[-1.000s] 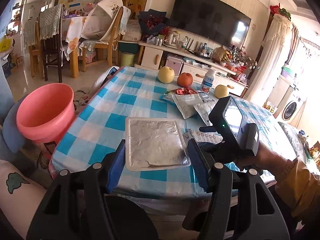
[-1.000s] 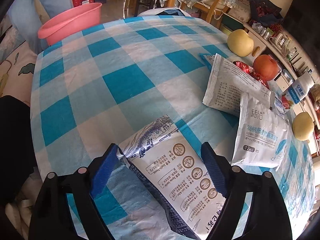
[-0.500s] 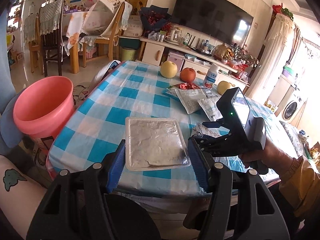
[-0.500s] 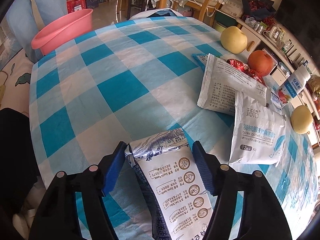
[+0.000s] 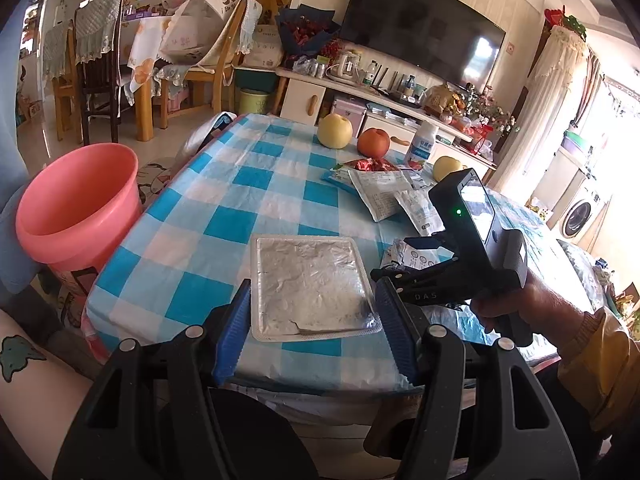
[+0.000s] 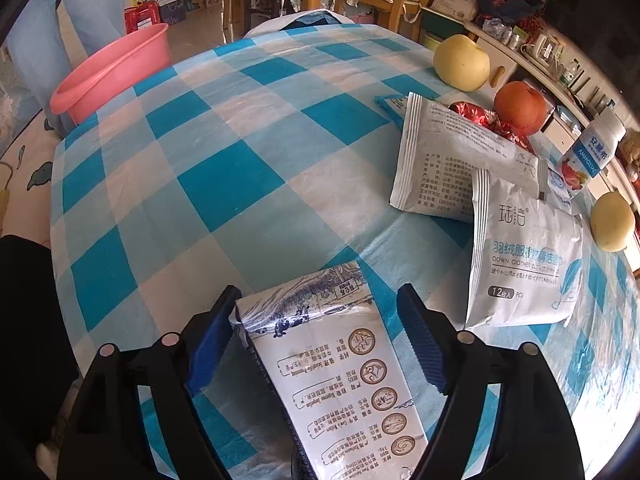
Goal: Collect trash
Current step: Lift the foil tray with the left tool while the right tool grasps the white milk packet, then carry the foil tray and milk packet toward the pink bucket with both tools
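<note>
Milk pouch (image 6: 340, 376): it lies flat on the table right under your right gripper (image 6: 316, 340), its long axis running from the jaws back toward you, the torn top end pointing away.
Right gripper: its jaws are opening, the pouch between them; the left pad sits at the pouch's edge, the right pad stands clear.
Foil tray (image 5: 310, 282): it lies flat near the table's front edge, between the pads of your left gripper (image 5: 314, 332), which is spread and not pressing it.
Nearer hand: right for the pouch, left for the tray.
Pink bin (image 5: 76, 204): it stands off the table's left side, nearer your left hand.
Table (image 6: 224, 184): blue-and-white checked cloth; wipe packets (image 6: 524, 256) and fruit lie further on.
Room: a living room with a television (image 5: 420, 24) and chairs.
</note>
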A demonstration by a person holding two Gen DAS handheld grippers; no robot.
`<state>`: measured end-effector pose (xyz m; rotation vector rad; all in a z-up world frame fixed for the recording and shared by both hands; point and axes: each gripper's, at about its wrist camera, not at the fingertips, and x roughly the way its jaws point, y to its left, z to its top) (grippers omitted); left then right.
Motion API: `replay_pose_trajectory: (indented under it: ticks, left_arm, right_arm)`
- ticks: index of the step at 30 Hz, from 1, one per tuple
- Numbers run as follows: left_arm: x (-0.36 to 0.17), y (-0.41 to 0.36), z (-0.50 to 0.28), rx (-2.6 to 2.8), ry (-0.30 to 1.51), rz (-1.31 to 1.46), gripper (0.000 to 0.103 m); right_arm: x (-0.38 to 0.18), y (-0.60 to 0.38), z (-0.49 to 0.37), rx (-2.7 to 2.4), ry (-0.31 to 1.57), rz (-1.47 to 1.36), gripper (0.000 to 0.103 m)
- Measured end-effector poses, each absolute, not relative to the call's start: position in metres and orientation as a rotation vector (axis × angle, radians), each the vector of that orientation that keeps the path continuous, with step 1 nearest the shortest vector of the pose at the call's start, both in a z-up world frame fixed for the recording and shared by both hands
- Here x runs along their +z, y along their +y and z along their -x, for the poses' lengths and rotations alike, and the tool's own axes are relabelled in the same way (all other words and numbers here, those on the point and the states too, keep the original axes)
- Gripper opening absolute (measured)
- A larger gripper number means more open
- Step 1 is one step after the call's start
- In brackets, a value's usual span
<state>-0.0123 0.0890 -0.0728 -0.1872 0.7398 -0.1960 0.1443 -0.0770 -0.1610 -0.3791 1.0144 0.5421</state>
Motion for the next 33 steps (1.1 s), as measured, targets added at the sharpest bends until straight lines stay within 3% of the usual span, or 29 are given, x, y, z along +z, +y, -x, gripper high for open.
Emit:
replay_pose_trajectory:
  ticks: [3, 4, 6, 33]
  left_arm:
    - [-0.077, 0.090, 0.011, -0.200, 0.745, 0.191, 0.062]
    - [-0.078, 0.091, 0.012, -0.199, 0.746, 0.192, 0.062]
    - [-0.080, 0.092, 0.011, -0.199, 0.749, 0.196, 0.062]
    - [-0.086, 0.094, 0.005, -0.218, 0.742, 0.201, 0.062]
  right_arm:
    - [-0.161, -0.080, -0.148, 0.544, 1.026, 0.338, 0.077]
    - [-0.160, -0.080, -0.147, 0.547, 1.023, 0.336, 0.069]
    - [-0.159, -0.079, -0.147, 0.540, 1.024, 0.334, 0.065]
    - [-0.115, -0.098, -0.145, 0.457, 0.912, 0.213, 0.061]
